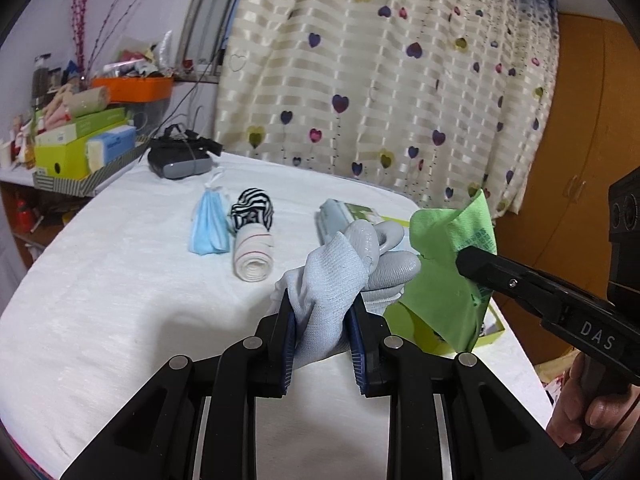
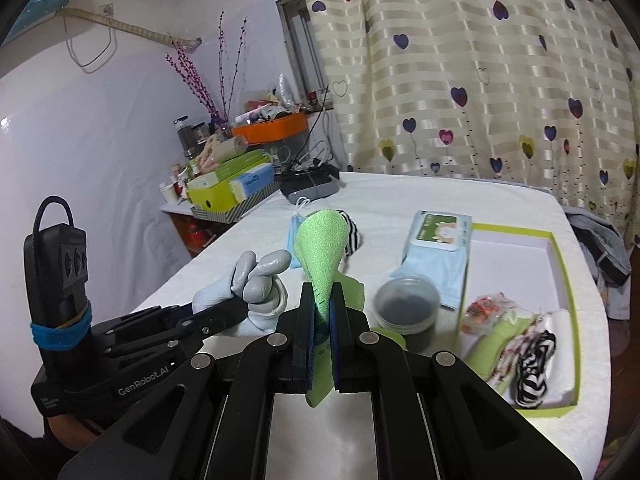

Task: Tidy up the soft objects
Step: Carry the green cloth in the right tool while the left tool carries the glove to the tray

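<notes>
A grey work glove [image 1: 352, 264] is clamped in the left gripper [image 1: 322, 320] and a green cloth [image 2: 322, 252] in the right gripper [image 2: 322, 312], both carried above the desk [image 1: 120, 280]. Transfer into the green-rimmed box [image 2: 558, 240] is judged next; release over its bare floor is required.

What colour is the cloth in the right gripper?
Light green. The cloth shows best in the right wrist view, pinched in the right gripper.
</notes>
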### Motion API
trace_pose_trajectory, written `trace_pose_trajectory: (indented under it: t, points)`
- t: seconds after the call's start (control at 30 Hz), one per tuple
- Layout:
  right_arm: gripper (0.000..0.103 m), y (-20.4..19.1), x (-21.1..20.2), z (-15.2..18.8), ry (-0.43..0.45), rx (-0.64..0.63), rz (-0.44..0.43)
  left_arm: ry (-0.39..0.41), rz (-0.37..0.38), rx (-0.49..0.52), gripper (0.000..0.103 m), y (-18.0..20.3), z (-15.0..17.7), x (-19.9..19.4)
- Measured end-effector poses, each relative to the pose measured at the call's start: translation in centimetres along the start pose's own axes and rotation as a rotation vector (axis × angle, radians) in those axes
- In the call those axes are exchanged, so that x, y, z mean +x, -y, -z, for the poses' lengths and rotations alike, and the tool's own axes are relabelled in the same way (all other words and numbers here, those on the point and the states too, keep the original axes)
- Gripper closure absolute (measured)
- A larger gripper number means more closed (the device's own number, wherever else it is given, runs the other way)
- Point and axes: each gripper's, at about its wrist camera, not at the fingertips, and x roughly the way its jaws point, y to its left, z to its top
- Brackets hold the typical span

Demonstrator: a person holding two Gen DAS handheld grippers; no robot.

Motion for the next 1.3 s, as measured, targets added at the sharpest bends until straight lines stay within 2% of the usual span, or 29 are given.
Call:
trace_pose_trajectory:
  t: [0.47, 1.3]
  points:
    - [0.097, 1.0, -2.7, 0.7, 0.034, 0.016, 0.039, -0.001, 0.057, 0.035, 0.081, 2.6, 0.2, -0.8]
    - [0.097, 5.8, -3.4, 0.6, 0.038, 0.063, 0.060, -0.027, 0.089, 0.088, 0.081, 7.1, -1.1, 2.3]
